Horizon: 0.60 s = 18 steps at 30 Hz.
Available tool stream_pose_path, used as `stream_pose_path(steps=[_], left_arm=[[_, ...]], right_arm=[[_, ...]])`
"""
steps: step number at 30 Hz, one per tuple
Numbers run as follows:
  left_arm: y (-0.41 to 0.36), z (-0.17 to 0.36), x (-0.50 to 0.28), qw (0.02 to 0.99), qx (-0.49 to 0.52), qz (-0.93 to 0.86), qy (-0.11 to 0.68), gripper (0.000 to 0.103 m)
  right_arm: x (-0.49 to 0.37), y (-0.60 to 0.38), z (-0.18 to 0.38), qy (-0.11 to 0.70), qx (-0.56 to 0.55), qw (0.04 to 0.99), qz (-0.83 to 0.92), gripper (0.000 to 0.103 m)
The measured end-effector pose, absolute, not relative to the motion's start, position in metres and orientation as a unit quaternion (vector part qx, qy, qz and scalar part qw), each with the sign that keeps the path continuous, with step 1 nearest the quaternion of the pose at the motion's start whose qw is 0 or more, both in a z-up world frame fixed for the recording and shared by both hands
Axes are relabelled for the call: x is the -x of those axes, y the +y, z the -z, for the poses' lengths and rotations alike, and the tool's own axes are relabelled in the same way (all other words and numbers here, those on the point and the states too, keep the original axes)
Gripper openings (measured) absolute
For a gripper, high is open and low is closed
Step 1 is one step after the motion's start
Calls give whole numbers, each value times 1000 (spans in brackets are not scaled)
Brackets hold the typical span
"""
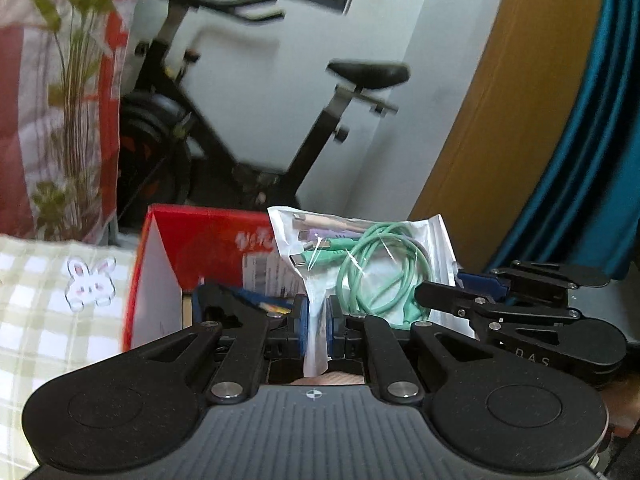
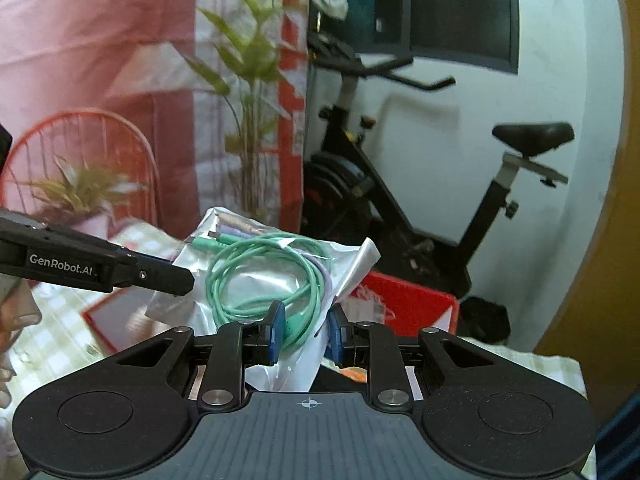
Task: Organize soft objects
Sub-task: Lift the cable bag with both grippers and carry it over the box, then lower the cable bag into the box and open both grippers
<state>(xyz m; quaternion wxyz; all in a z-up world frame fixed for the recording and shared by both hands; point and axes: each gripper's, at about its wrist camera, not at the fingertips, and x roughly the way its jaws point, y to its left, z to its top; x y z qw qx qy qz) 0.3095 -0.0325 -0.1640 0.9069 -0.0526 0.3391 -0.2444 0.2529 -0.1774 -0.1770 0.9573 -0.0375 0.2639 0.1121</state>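
At the left of the left wrist view lies a green-and-white checked cloth (image 1: 48,312) with a small rabbit figure (image 1: 91,285) on it; whether it covers a desk or something else cannot be told. Just right of it stands an open red box (image 1: 208,240) with white inner walls. Further right, the left gripper (image 1: 317,330) has its jaws clenched on a corner of a clear plastic bag (image 1: 440,236) that holds coiled green and purple cables (image 1: 376,276), and the bag stands up out of that grip, held in the air in front of and slightly right of the box. At the far right of that view the right gripper (image 1: 468,298) reaches in to the bag's other edge; in its own view, its jaws grasp the bag's lower edge with a loop of green cable between them. So both grippers hold the one bag, stretched between them above the cloth, with an exercise bike (image 1: 248,120) and a blue curtain (image 1: 592,140) behind. The step in hand looks like carrying the bag of cables toward the red box. The next move probably calls for bringing both grippers over the box opening together, lowering the bag in, then letting go.
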Motion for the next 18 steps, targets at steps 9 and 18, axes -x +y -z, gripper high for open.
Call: stream_pose_path(steps=[9, 18], left_arm=[[-44, 192, -323, 892, 18, 235, 387, 12], [-41, 185, -316, 903, -7, 231, 364, 53]], right_arm=[[-283, -182, 219, 332, 15, 939, -87, 21], [-273, -188, 221, 321, 15, 945, -56, 35]])
